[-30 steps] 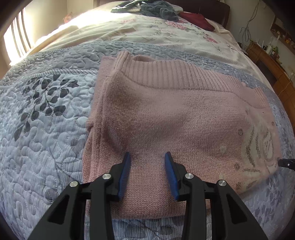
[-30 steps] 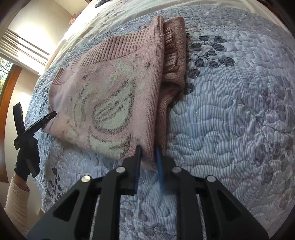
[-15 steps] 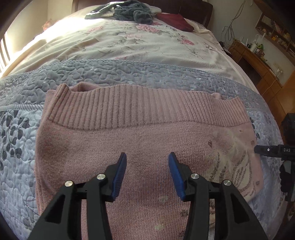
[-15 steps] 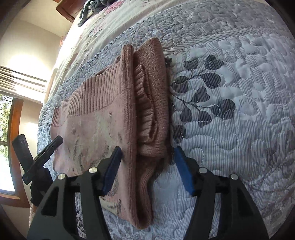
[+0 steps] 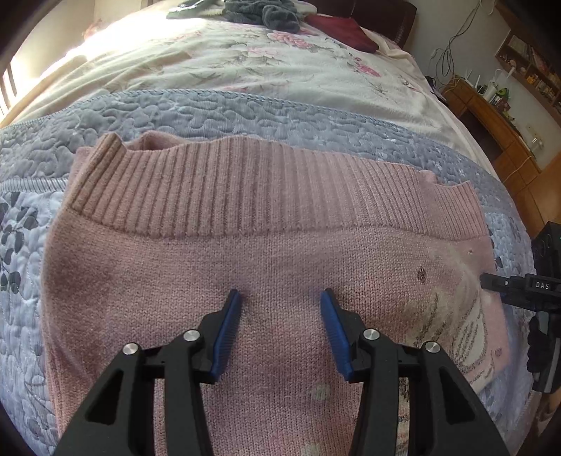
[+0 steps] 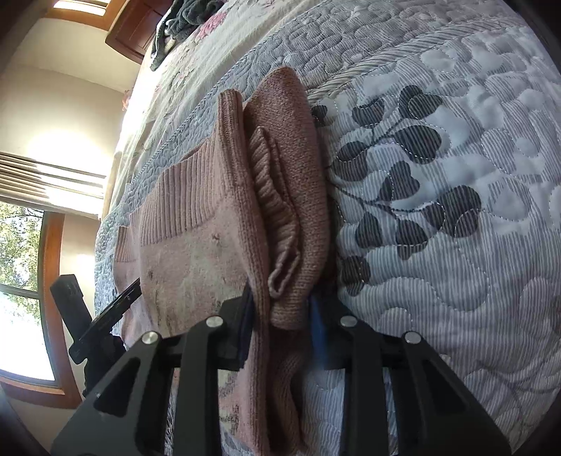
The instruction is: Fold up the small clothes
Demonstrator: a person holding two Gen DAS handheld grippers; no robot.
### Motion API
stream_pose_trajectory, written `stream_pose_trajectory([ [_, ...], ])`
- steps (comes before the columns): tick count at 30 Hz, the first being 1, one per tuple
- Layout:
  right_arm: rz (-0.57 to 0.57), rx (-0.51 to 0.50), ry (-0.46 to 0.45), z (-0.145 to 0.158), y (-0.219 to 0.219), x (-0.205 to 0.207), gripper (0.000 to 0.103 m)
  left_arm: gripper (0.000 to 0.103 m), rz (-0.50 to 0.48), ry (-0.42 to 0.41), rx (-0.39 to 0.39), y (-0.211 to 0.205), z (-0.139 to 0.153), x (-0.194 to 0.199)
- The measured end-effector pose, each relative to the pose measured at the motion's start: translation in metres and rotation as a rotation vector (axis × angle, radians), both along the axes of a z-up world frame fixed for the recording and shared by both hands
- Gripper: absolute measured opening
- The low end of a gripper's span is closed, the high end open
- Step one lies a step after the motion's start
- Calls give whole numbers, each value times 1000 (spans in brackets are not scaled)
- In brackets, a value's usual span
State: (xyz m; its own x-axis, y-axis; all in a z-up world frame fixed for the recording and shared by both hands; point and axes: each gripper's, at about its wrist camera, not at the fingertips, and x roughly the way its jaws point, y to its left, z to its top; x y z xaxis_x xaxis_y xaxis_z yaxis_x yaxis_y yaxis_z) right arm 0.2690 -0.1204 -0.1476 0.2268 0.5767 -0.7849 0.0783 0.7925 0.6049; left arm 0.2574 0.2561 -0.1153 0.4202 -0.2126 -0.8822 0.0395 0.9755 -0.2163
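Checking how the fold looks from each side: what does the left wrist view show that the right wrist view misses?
Only the left wrist view: the ribbed hem laid flat, a maroon pillow, a wooden desk. Only the right wrist view: the folded-in sleeve cuff stacked along the edge, between the right gripper fingers, and a window. Both: the pink sweater on the grey quilt.

Black grippers [image 5: 281, 329], blue pads [image 5: 228, 333], silver screws

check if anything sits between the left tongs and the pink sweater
Nothing visible does. The left tongs are open right over the pink sweater, which lies flat on the quilt with only bare knit between the fingers.
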Motion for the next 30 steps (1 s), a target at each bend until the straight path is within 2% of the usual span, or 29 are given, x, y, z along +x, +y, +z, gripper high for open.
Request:
stream_pose_trajectory([
  [11,-16,-12,16,1,5,2,26,49,10,-6,-18,3,1,0],
  [13,-14,0,6,9,6,3,23,48,9,-7,-30,5,8,-4],
  [17,23,57,-56,45,21,5,22,49,-19,-44,-71,13,28,-19],
  [24,220,27,-170,110,114,11,20,49,29,-66,-143,42,46,-29],
  [27,294,3,-187,119,157,11,20,49,49,-77,-155,54,51,-32],
  [30,355,-55,-187,115,195,12,19,49,62,-81,-167,64,53,-34],
])
